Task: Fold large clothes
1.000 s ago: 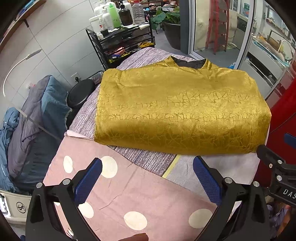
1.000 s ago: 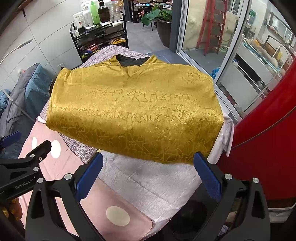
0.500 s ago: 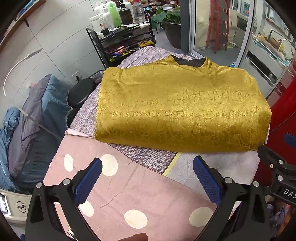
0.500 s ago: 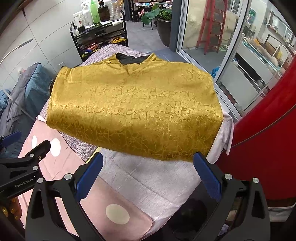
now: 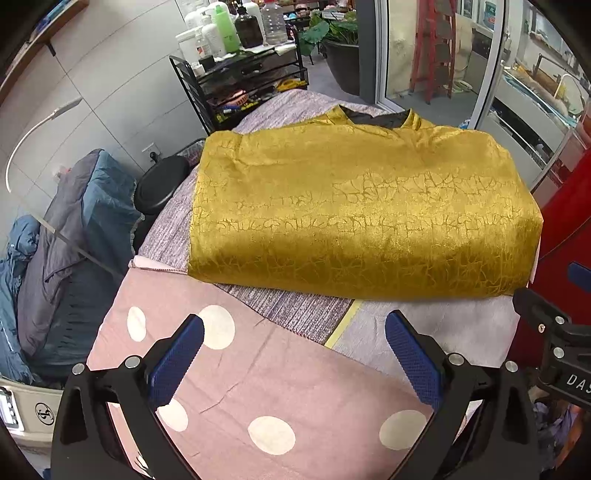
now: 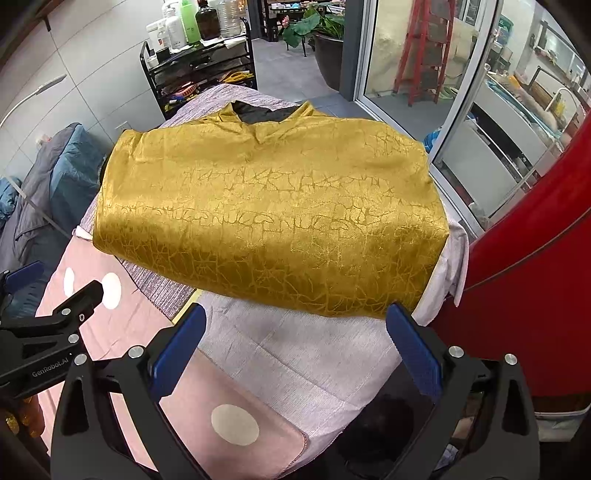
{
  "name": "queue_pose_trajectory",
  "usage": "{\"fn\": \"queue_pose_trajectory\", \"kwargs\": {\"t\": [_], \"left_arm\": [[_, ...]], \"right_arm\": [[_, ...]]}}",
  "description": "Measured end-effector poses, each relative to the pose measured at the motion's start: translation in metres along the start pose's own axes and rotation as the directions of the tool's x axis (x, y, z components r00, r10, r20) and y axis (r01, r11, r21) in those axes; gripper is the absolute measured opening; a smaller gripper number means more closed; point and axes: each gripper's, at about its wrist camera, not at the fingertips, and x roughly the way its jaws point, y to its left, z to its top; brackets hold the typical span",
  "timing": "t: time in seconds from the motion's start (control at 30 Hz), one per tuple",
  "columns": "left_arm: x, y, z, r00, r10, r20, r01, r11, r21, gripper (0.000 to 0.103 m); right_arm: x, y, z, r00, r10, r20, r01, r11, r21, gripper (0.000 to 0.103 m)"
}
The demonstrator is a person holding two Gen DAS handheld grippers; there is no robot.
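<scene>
Gold garment (image 5: 354, 218) ×1, folded, near edge just past both grippers, left (image 5: 295, 354) and right (image 6: 295, 347), each spread wide, holding nothing

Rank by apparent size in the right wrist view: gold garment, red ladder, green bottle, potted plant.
1. gold garment, by far
2. red ladder
3. potted plant, close to the ladder, and distance makes that unsure
4. green bottle
</scene>
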Motion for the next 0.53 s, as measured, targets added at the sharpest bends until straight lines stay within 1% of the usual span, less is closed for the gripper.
{"fn": "queue_pose_trajectory", "kwargs": {"t": [0.07,0.2,0.37,0.53], "left_arm": [[-0.0015,0.0020,-0.0007,1.000,0.005,0.017,-0.005,1.000,-0.012,0.097],[0.0006,0.0034,-0.0004,1.000,0.000,0.001,0.000,1.000,-0.019,0.097],[0.0053,0.0009,0.0005,0.999,-0.010,-0.040,0.010,1.000,-0.010,0.097],[0.0078,0.0018,-0.0001,0.999,-0.014,-0.048,0.013,1.000,-0.019,0.097]], "right_arm": [[0.0007,0.0003,-0.0003,1.000,-0.001,-0.003,0.001,1.000,-0.003,0.096],[0.0012,0.0000,-0.0008,1.000,0.000,-0.003,0.000,1.000,0.000,0.096],[0.0018,0.0013,-0.0008,1.000,-0.002,-0.002,0.002,1.000,-0.006,0.096],[0.0020,0.0017,-0.0013,1.000,-0.002,-0.005,0.002,1.000,-0.006,0.096]]}}
